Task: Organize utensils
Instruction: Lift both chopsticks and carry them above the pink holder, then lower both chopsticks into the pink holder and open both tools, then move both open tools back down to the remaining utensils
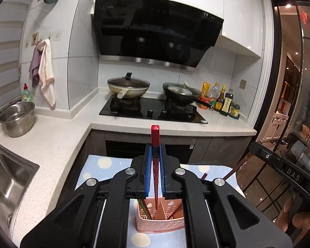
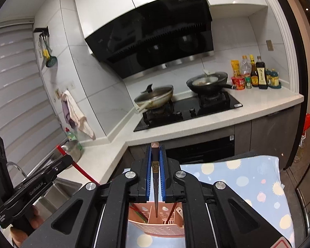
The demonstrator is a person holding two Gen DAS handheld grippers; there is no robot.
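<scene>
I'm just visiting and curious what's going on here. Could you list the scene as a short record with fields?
Place: home kitchen, stove behind
Left gripper: jaws shut on red chopstick, tip down over the holder
Right gripper: jaws shut on dark chopstick, tip down over the holder
Holder: pink perforated utensil basket, chopsticks already inside
Surface: blue dotted cloth
Activity: sorting chopsticks into the basket

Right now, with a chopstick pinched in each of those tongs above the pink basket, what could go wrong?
The red chopstick sits with its tip near a divider of the pink basket; it might catch there. The dark chopstick may jam against chopsticks already leaning inside. The left tongs and right tongs work close together and could bump.
</scene>
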